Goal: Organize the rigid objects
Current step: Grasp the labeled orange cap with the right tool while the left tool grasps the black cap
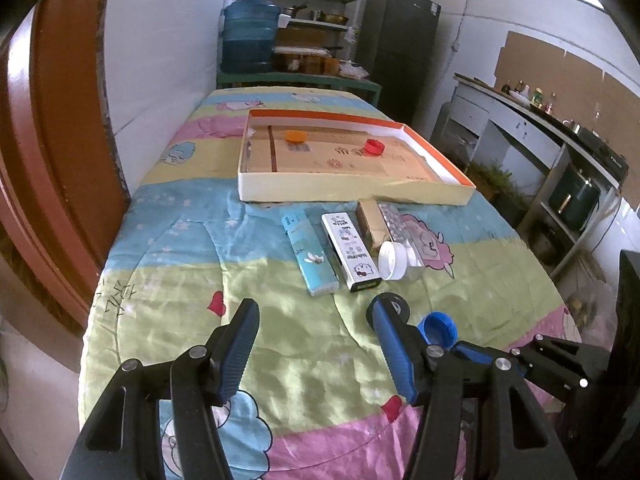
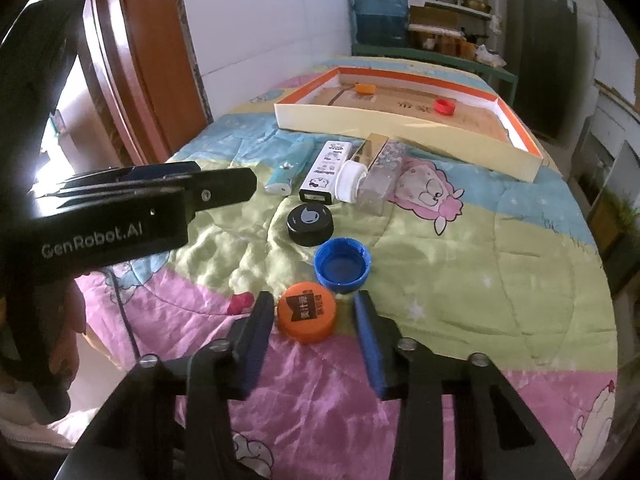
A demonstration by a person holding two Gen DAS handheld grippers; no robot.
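While the right hand-held gripper [image 2: 310,316] hangs low over the quilt-covered bench [image 2: 480,280], the orange cap with the dark label [image 2: 307,312] lies flat right between its two fingers; the left finger [image 2: 256,332] sits close against the cap's edge, the blue right finger [image 2: 370,336] stands a little apart, so the pads are not pressing on it, though whether the left one touches I cannot tell. Just beyond that orange cap, almost touching it, is the blue cap [image 2: 341,265], lying open side up. Beyond the blue cap and slightly left sits the black cap [image 2: 310,224], top side up.

Over to the left hand-held gripper [image 1: 316,336]: it's released, fingers spread wide over bare quilt, nothing between them. Its right finger [image 1: 390,344] hides part of the black cap, with the blue cap just to the right of that finger.

Farther out from the black cap lies a row of packs side by side: a light blue box [image 1: 309,254], a white box with cartoon print [image 1: 352,254], a gold box [image 1: 372,222], and a clear jar with a white lid [image 1: 394,260] on its side, lid facing the camera.

Beyond that row stands the shallow cardboard tray [image 1: 352,192] with orange rim, and inside it a small orange cap [image 1: 295,135] toward the far left and a red cap [image 1: 375,147] to its right, well apart.
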